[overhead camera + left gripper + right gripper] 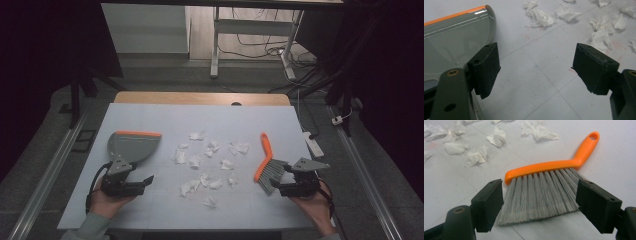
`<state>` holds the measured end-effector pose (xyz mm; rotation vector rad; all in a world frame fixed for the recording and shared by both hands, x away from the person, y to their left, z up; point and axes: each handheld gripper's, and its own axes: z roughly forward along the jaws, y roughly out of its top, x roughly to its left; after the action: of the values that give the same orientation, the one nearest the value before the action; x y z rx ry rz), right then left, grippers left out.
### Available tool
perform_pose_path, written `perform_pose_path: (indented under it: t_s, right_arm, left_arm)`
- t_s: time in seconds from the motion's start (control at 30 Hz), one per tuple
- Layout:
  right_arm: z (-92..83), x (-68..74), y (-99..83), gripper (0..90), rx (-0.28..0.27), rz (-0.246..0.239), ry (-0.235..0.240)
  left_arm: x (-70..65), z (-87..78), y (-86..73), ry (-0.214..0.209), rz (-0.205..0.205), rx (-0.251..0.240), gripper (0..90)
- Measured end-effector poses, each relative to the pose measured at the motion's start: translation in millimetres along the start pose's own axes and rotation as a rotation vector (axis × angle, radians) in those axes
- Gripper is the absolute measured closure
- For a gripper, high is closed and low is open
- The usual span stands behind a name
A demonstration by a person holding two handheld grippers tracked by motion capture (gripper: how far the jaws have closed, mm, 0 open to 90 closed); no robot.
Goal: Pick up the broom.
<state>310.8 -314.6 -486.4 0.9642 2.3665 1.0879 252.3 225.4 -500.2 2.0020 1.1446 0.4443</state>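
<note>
1. The left gripper (148,179) lay at the lower left of the high view, held in a hand (106,200), its jaws spread wide with nothing between them.
2. In the left gripper view that gripper (535,68) had bare table (534,82) between its jaws, and the dustpan (451,42) filled the upper left, just beside the left-hand jaw.
3. In the high view the dustpan (131,145) sat just above the left gripper, its orange edge toward the top.
4. The right gripper (274,186) was at the lower right of the high view, also released and gripping nothing.
5. In the right gripper view its jaws (540,203) stood either side of the brush (544,185) bristles, the pads not pressing them; the orange handle ran to the upper right.
6. In the high view the brush (264,159) lay right of centre, bristles toward the right gripper.
7. Paper scraps (207,165) were scattered mid-table between dustpan and brush.
</note>
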Motion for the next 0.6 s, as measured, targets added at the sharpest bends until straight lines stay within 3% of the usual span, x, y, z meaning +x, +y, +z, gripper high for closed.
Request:
perform_pose_path:
  t_s: [0.6]
  right_arm:
    - [-1.2,6.1,4.8,25.5,0.040,-0.010,0.015]
  left_arm:
    - [-1.9,-0.9,0.0,0.013,0.019,-0.013,23.7]
